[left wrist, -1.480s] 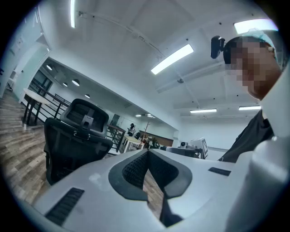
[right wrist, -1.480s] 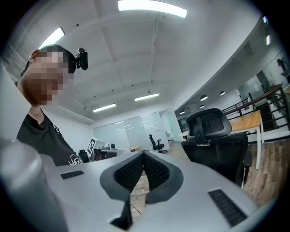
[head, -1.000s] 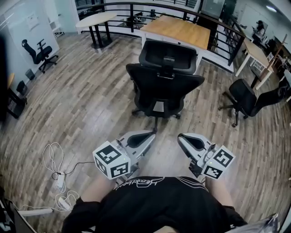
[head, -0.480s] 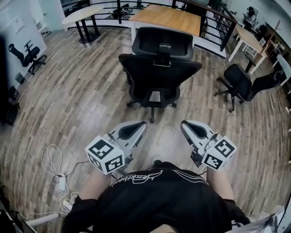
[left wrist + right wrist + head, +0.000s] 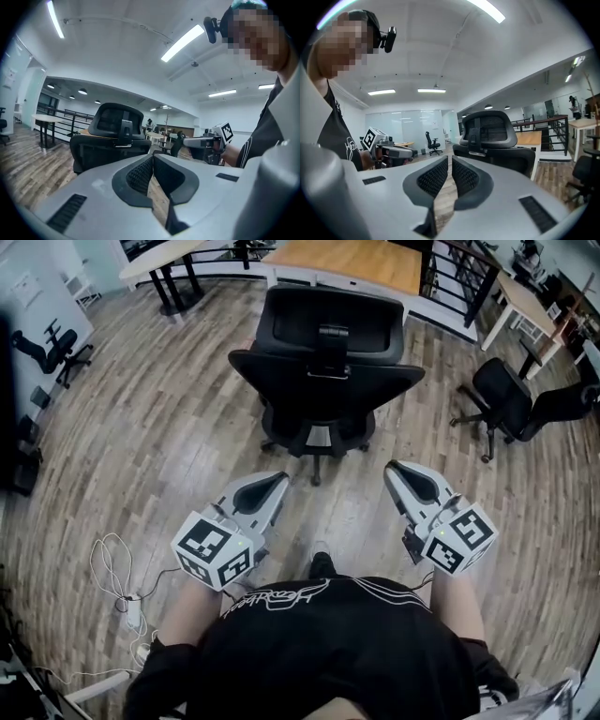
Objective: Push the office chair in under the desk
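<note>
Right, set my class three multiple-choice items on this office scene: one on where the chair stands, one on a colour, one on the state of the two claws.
1. Where is the chair relative to the desk?
A. on top of it
B. between it and the person
C. beyond it

2. What colour is the chair?
A. black
B. red
C. white

3. How are the left claw and right claw?
A. wide open
B. shut, empty
C. shut on the chair

Key: 1 B, it stands short of the desk, its back toward the person; 2 A, seat, back and headrest are black; 3 B, each gripper view shows pads together with nothing between.
</note>
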### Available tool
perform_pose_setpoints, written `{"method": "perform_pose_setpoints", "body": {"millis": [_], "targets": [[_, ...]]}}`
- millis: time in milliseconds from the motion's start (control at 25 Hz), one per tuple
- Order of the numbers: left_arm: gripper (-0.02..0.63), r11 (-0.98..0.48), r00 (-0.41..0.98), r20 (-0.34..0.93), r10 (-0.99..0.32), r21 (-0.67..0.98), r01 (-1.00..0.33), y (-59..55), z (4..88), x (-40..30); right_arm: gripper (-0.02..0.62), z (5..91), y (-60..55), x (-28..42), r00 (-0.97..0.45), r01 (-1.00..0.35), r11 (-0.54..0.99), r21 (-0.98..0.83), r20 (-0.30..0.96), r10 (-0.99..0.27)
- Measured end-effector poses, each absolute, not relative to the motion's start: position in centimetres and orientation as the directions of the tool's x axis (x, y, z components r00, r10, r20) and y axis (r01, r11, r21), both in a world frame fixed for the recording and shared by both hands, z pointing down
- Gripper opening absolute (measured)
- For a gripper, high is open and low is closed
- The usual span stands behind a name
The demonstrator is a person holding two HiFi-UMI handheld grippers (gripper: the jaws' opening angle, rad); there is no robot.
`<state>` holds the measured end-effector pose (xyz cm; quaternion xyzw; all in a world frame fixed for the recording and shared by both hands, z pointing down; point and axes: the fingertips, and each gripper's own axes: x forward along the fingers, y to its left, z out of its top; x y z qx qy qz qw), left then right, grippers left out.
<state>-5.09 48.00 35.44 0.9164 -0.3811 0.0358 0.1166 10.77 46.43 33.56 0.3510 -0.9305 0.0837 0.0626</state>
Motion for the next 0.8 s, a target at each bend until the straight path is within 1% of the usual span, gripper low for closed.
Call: {"method": "perform_pose_setpoints", "body": {"millis": [200, 400, 680, 800], "targets": [[0.008, -0.651, 0.668, 0.193, -0.719, 0.149, -0.744, 41.5, 36.9, -4.4, 0.041, 35.2, 40.0, 13.3, -0.72, -0.69, 0.715, -0.116, 0.215, -0.66], [0.009, -0.617, 0.616, 0.23, -0.754, 0.076, -0.783, 36.0, 37.4, -4.1, 0.041, 35.8, 34.7, 15.8, -0.707, -0.705, 0.695, -0.138, 0.212, -0.675], [0.011, -0.562, 0.551, 0.231, -0.802, 0.019, -0.827, 32.1, 37.4, -5.7, 0.043, 36.6, 30.7, 17.7, -0.643, -0.753, 0.656, -0.042, 0.258, -0.721], [0.019, -0.549, 0.526, 0.246, -0.814, -0.033, -0.835, 30.6, 37.9, -6.9, 0.046, 36.6, 29.1, 18.2, -0.612, -0.776, 0.631, -0.018, 0.264, -0.745]]}}
